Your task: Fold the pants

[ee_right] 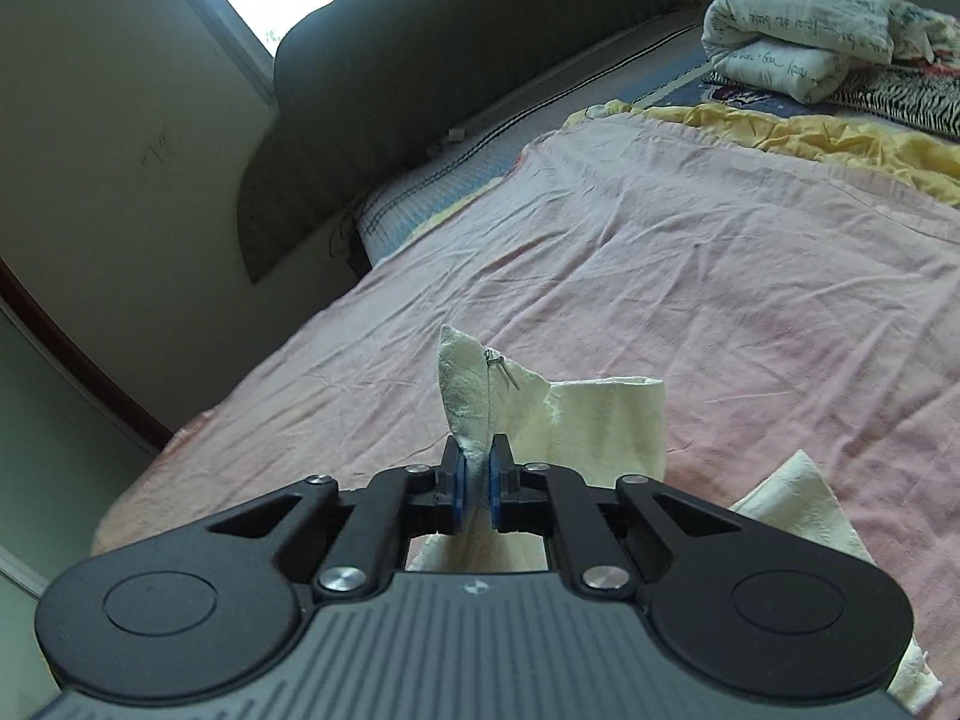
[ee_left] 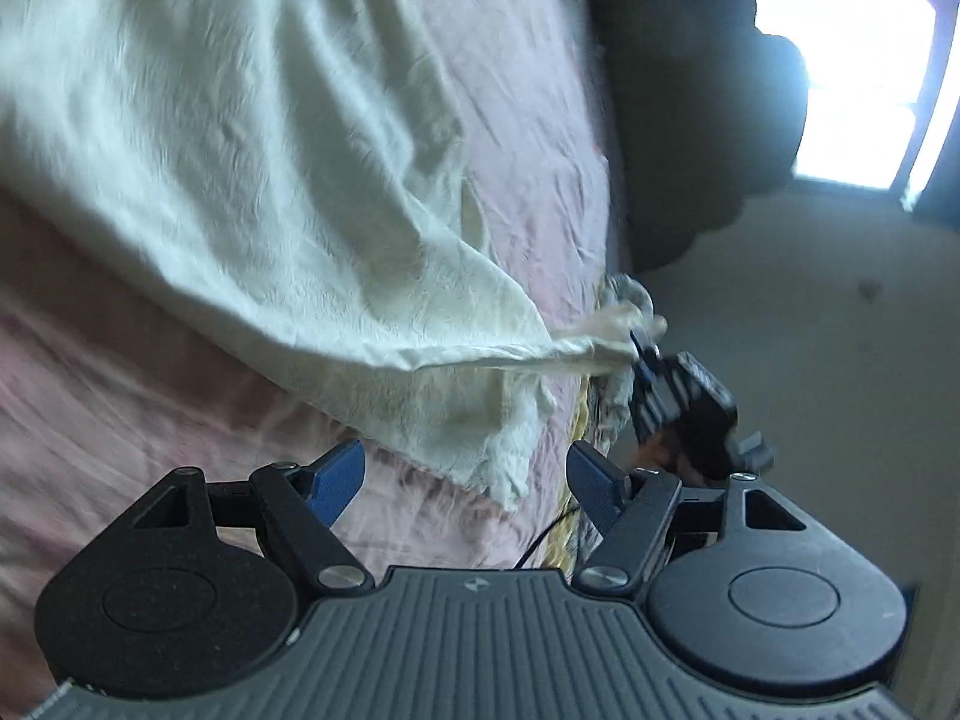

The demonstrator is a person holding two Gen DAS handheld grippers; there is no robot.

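On the pink sheet point(ee_right: 690, 252) of the bed, the cream pants point(ee_left: 228, 138) are lying spread, wrinkled, with one corner lifted off the sheet. You are pinching that corner in the right gripper point(ee_right: 478, 489): its blue pads are pressed together on a fold of the cloth, and a small metal zipper pull point(ee_right: 499, 367) is showing just above the pinch, so this looks like the waist end. From the left wrist view, the same right gripper point(ee_left: 645, 360) is visible at the bed's edge, drawing the fabric up into a taut ridge, though it is blurred there.

Your left gripper point(ee_left: 465, 474) is hanging over the near edge of the pants with its fingers spread wide and nothing between them. The ragged lower edge of the cloth is lying just ahead of the pads point(ee_left: 339, 471), not yet touching them.

You are, by my reading, in an early step: lifting one end to straighten or start the first fold, with only one hand engaged. No fold is visible yet, so most of the task seems to be ahead.

The next move probably calls for the left gripper to go down onto the free edge near it and close on both layers, so you are holding two matching corners. Be careful about the tension: cloth held at one point is likely to twist or bunch, and the thin fabric could slip out if you are pulling hard.

Beyond the sheet, a folded patterned blanket point(ee_right: 798, 18) is sitting well apart and should not interfere.
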